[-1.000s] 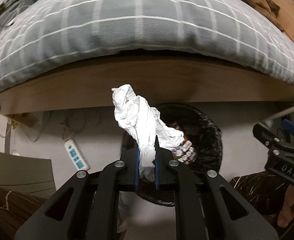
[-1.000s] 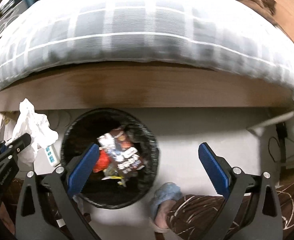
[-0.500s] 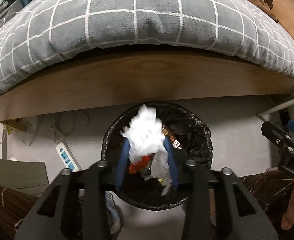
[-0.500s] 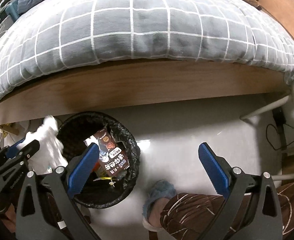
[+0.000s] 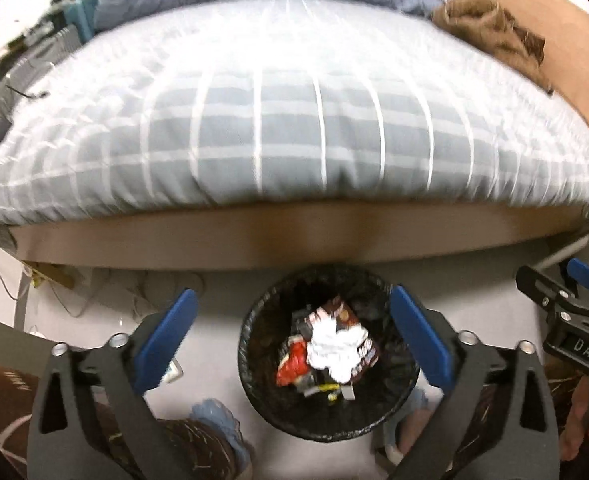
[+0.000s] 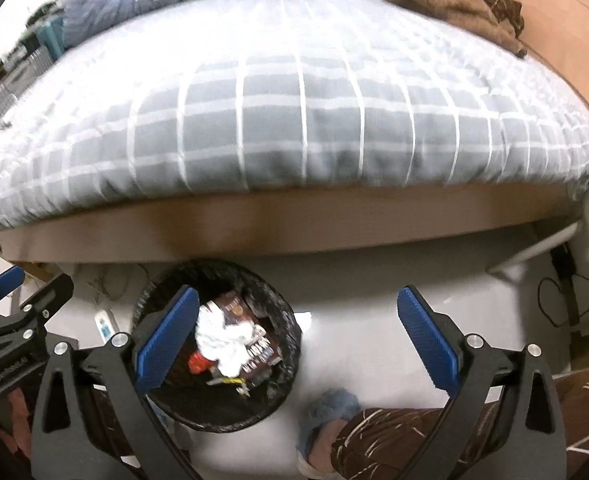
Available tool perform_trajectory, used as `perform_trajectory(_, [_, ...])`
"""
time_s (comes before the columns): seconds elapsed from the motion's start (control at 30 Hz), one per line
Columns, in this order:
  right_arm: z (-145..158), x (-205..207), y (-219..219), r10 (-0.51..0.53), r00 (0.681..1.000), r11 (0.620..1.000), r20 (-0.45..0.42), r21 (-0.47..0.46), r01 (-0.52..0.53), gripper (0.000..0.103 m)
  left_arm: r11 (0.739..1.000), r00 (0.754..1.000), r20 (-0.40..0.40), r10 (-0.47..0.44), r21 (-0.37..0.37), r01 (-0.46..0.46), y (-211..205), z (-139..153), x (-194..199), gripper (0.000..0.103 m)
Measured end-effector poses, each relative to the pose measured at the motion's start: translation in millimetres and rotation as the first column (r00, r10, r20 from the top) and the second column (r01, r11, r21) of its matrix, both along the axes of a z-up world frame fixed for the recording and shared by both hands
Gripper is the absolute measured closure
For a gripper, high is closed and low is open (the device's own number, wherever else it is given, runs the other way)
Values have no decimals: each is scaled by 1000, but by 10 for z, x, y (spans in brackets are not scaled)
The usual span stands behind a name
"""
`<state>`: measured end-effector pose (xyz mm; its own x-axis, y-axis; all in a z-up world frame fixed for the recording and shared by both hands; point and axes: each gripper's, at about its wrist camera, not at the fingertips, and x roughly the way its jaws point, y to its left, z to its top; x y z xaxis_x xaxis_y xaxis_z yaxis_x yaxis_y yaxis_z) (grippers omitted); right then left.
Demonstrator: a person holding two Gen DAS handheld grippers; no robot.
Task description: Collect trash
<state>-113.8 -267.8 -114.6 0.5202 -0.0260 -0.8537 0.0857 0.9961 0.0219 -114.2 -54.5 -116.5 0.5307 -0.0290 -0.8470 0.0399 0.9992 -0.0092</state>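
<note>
A black-lined trash bin (image 5: pixel 254 376) stands on the floor beside the bed. A crumpled white tissue (image 5: pixel 332 350) lies inside it on top of snack wrappers (image 5: pixel 294 364). My left gripper (image 5: pixel 294 338) is open and empty above the bin, its blue pads either side of it. The bin (image 6: pixel 282 396) and tissue (image 6: pixel 224 340) also show in the right wrist view. My right gripper (image 6: pixel 296 338) is open and empty, just right of the bin over bare floor.
A bed with a grey checked duvet (image 5: pixel 294 128) and wooden frame (image 5: pixel 294 236) fills the back. A power strip (image 6: pixel 104 326) and cables lie left of the bin. The person's feet in blue slippers (image 6: pixel 328 412) stand near the bin. A brown cloth (image 6: pixel 446 0) lies on the bed.
My left gripper moved over the bin, opened and let go of the tissue, which dropped into the bin. Both grippers have since lifted up and back.
</note>
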Motion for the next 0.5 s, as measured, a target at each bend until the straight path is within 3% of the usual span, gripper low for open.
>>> perform_trajectory(0.3, [855, -335, 148, 41, 990, 999, 137, -11, -40, 8, 998, 992, 124, 33, -52, -26, 186, 863, -273, 6])
perform_trajectory(0.5, [1211, -598, 193, 52, 981, 999, 187, 2, -54, 7, 999, 982, 188, 28, -30, -23, 216, 1313, -566, 6])
